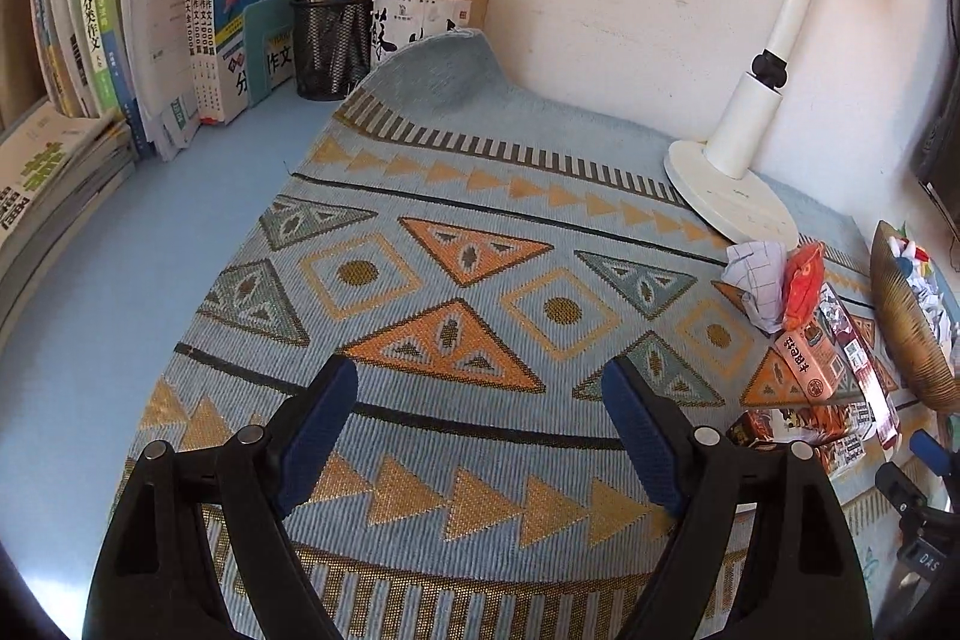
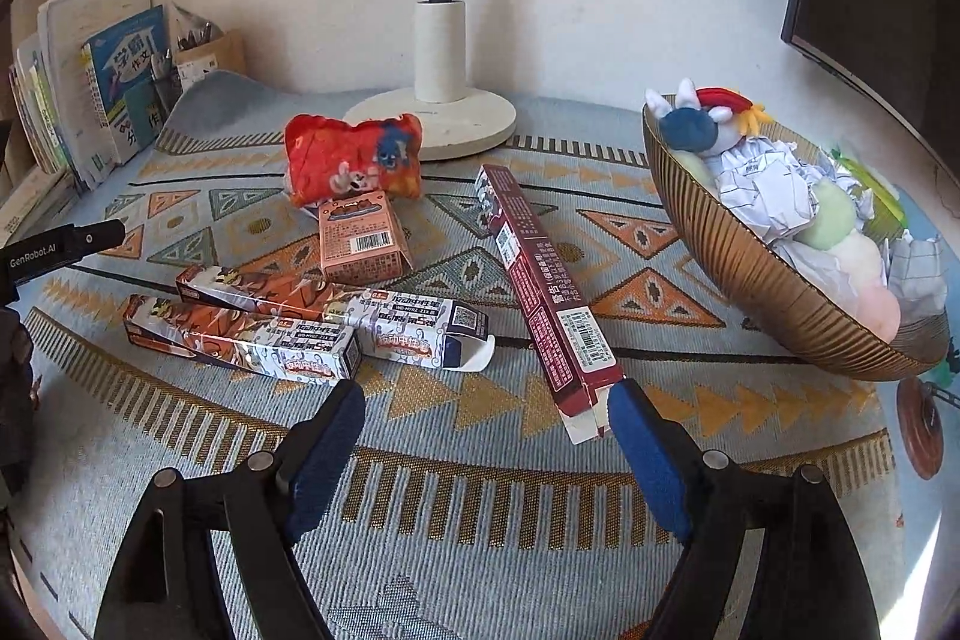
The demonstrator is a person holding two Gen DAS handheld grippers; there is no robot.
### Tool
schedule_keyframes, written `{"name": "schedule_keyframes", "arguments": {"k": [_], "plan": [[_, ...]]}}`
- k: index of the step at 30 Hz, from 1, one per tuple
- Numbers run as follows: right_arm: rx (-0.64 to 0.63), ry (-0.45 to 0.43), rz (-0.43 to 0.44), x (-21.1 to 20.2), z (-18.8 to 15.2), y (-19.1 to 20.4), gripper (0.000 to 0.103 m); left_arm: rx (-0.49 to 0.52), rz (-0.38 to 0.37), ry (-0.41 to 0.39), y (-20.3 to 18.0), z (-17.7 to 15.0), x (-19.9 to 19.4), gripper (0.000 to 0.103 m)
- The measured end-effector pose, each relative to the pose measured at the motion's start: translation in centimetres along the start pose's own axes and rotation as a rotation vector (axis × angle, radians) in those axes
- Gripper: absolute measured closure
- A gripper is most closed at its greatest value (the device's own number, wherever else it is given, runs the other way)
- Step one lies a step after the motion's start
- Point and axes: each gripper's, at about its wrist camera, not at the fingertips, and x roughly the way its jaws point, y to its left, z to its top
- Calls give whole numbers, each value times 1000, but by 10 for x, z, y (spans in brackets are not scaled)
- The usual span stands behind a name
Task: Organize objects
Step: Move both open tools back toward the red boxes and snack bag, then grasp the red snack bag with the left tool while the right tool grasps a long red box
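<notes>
Right gripper (image 2: 480,409) hangs over the patterned blue-and-orange woven mat (image 2: 480,508), jaws spread wide, nothing between them; the blue pads (image 2: 327,454) angle down at the cloth, apparently poised for a pick. Left gripper (image 1: 477,394) likewise wide and empty, over a bare stretch of mat well left of the clutter, probably waiting its turn. Nearest the right gripper lies the long dark-red cardboard box (image 2: 540,298), open flap end just beside the right pad, long axis running away from the camera and slightly leftward toward the lamp. Left of it, two long orange-and-white printed pen boxes (image 2: 270,325) lie side by side, axes running crosswise, the farther one's flap open at its right end. Beyond them a small pink carton (image 2: 360,241) sits flat, barcode facing the camera, a red printed plush pouch (image 2: 354,157) touching behind. To the right, a tilted ribbed golden-brown bowl (image 2: 774,292) already holds crumpled paper and soft toys, so likely the collecting place. Farthest, the white desk lamp base (image 2: 438,115) against the wall.
</notes>
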Motion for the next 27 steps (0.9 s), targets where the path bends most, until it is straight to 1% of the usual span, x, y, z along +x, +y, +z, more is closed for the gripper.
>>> {"name": "schedule_keyframes", "arguments": {"k": [7, 13, 15, 16, 19, 21, 22, 25, 27], "plan": [[25, 2, 10, -1, 0, -4, 21, 57, 31, -10, -12, -4, 0, 20], [34, -5, 20, -2, 0, -7, 21, 172, 53, 4, -34, -1, 1, 20], [52, -8, 37, -2, 1, -11, 21, 205, 22, -3, -47, 9, -5, 20], [67, -7, 45, -2, 1, -14, 21, 225, -7, -16, -55, 18, -10, 20], [138, 0, 62, 1, 3, -28, 21, 308, -139, -31, -88, 44, -16, 20], [186, 15, 66, 4, 4, -37, 21, 380, -238, 10, -114, 58, -4, 20], [199, 21, 51, 5, 4, -40, 21, 418, -267, 32, -128, 62, 4, 20], [167, 25, 67, 7, 9, -37, 21, 510, -280, 61, -164, 65, 24, 20], [150, 34, 72, 12, 15, -36, 21, 555, -293, 75, -181, 66, 35, 21]]}}
